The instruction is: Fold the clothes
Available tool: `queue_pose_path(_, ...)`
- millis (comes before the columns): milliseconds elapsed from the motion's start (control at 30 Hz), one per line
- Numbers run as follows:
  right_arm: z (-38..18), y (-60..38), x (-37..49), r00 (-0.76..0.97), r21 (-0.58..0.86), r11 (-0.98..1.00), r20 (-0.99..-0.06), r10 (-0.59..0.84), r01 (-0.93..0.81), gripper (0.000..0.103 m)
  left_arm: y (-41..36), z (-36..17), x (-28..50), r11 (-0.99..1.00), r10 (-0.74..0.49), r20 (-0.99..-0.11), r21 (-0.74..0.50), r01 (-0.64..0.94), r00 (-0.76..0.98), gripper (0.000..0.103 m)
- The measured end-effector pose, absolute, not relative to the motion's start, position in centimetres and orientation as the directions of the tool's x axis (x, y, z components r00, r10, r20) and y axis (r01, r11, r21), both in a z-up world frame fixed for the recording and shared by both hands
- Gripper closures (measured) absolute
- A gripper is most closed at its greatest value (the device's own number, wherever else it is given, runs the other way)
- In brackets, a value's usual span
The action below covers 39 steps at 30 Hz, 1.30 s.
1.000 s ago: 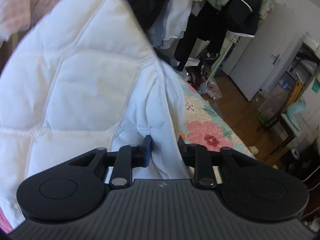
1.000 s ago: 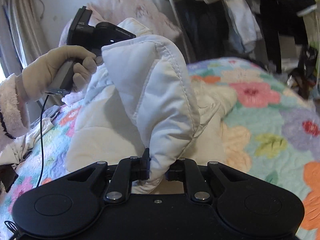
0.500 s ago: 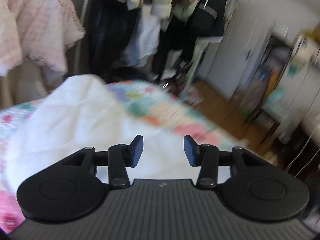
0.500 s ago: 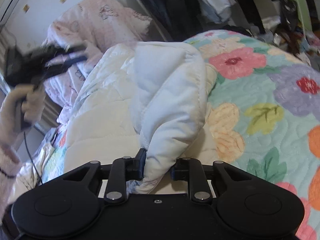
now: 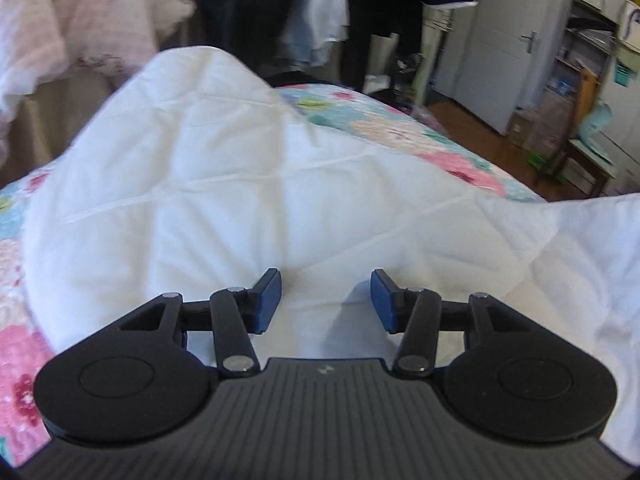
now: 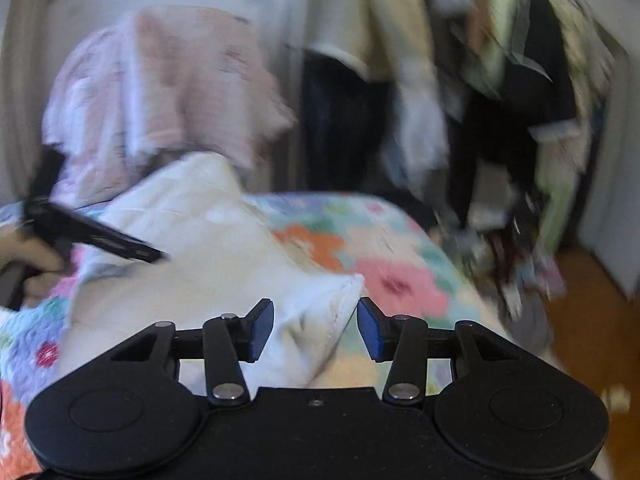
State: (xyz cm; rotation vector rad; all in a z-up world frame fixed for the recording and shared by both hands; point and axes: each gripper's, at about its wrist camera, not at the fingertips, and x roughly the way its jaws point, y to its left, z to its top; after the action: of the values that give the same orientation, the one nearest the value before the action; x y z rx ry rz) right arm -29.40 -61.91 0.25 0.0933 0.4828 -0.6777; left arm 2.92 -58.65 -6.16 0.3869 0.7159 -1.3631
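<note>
Both sets of jaws stand wide and hold nothing: the left gripper (image 5: 325, 300) hovers just above the white quilted jacket (image 5: 208, 184), and the right gripper (image 6: 316, 326) frames its stitched corner (image 6: 344, 300). The jacket lies heaped on the floral bedspread (image 6: 384, 264). Being puffy and slick, its fold could spring open or slide off the bed edge toward the wooden floor (image 5: 472, 120).

White quilted jacket (image 5: 224, 184) spread over floral bedspread (image 5: 400, 132), left gripper (image 5: 325, 300) held just above it, jaws parted, nothing held between them
</note>
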Motion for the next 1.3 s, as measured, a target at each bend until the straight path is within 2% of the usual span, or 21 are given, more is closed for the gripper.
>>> queue_pose_path(100,-0.5,-60.9,-27.7,0.651,-0.147,0.788,-0.484,-0.585,0.598,0.052,-59.3,-6.6,2.1,0.163,-0.738,-0.674,-0.137,0.977,0.029,0.055)
queue_pose_path(267,0.4,-58.1,-27.0,0.634,-0.284,0.762,-0.429,-0.644,0.582,0.051,-60.1,-6.9,1.5,0.125,-0.733,-0.681,-0.147,0.981,-0.008,0.055)
queue_pose_path(300,0.8,-57.7,-26.8,0.644,-0.289,0.772,-0.430,-0.633,0.566,0.051,-60.1,-7.0,1.4,0.107,-0.730,-0.683,-0.151,0.983,-0.026,0.055)
queue_pose_path(367,1.2,-58.6,-26.4,0.674,-0.209,0.812,-0.467,-0.573,0.545,0.052,-60.0,-7.0,1.2,0.092,-0.725,-0.688,-0.143,0.985,-0.032,0.055)
queue_pose_path(467,1.9,-59.0,-26.2,0.697,-0.118,0.823,-0.474,-0.538,0.555,0.052,-59.8,-7.2,0.8,0.080,-0.718,-0.695,-0.124,0.989,-0.029,0.055)
queue_pose_path(567,1.8,-57.9,-25.8,0.682,-0.170,0.814,-0.467,-0.564,0.556,0.052,-59.7,-7.3,0.7,0.076,-0.721,-0.692,-0.133,0.988,-0.038,0.055)
queue_pose_path(700,2.9,-55.0,-25.2,0.690,-0.304,0.784,-0.372,-0.621,0.541,0.052,-59.6,-7.4,0.4,0.046,-0.732,-0.677,-0.164,0.985,-0.078,0.055)
queue_pose_path(767,3.7,-54.3,-24.4,0.727,-0.297,0.812,-0.363,-0.582,0.502,0.053,-60.1,-7.8,0.1,0.040,-0.734,-0.673,-0.173,0.984,-0.089,0.055)
queue_pose_path(833,3.6,-54.6,-23.2,0.729,-0.260,0.843,-0.423,-0.539,0.472,0.053,-60.1,-7.7,-0.2,0.052,-0.732,-0.678,-0.165,0.985,-0.075,0.055)
queue_pose_path(900,1.9,-56.0,-22.4,0.696,-0.181,0.870,-0.536,-0.478,0.459,0.053,-59.7,-7.1,-0.1,0.055,-0.733,-0.677,-0.163,0.985,-0.071,0.056)
queue_pose_path(1033,-3.5,-59.6,-23.0,0.585,-0.035,0.844,-0.706,-0.400,0.536,0.052,-57.0,-5.1,1.1,0.072,-0.766,-0.635,-0.236,0.969,-0.098,0.056)
queue_pose_path(1167,-6.0,-61.7,-24.7,0.577,0.039,0.808,-0.720,-0.386,0.589,0.048,-53.6,-4.2,0.9,0.093,-0.769,-0.633,-0.245,0.965,-0.087,0.054)
queue_pose_path(1300,-6.9,-62.4,-24.8,0.589,0.084,0.797,-0.721,-0.366,0.598,0.047,-51.7,-5.7,-0.8,0.125,-0.708,-0.707,-0.134,0.983,-0.006,0.054)
